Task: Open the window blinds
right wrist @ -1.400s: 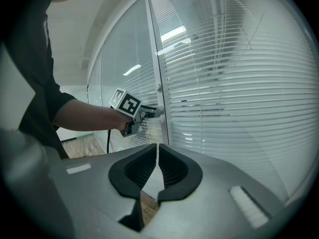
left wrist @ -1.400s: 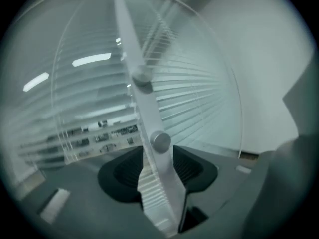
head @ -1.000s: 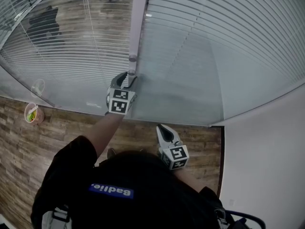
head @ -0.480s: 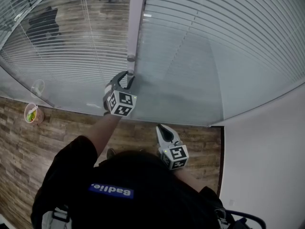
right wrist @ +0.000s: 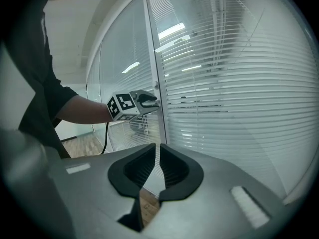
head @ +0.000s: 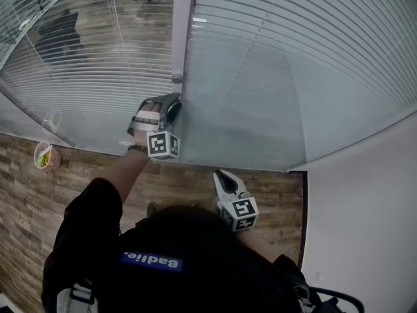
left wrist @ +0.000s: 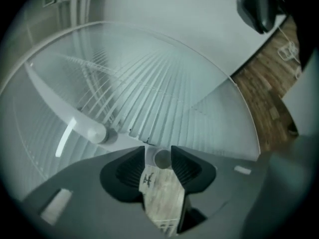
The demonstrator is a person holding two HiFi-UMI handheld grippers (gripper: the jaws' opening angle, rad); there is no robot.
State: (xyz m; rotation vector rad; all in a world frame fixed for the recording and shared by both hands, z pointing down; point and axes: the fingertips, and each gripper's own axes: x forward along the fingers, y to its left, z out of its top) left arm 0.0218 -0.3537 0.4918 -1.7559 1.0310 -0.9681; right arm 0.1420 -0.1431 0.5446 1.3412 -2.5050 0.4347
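Left gripper (head: 171, 111), jaws just opening, holds the blind knob (left wrist: 162, 159); right gripper (head: 223, 177) closed.

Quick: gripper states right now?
Left gripper: shut on the blinds knob, fingers just eased slightly wider.
Right gripper: closed, holding nothing.

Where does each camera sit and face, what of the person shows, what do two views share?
Head view: on the head, looking steeply down at blinds; shoulders, left arm, left tool, right tool show.
Left gripper view: on the left tool, facing blinds; its jaws, just opened slightly, grip a knob.
Right gripper view: on the right tool, facing blinds; shut empty jaws, left arm.
Shared: head and right gripper views both show the left tool.
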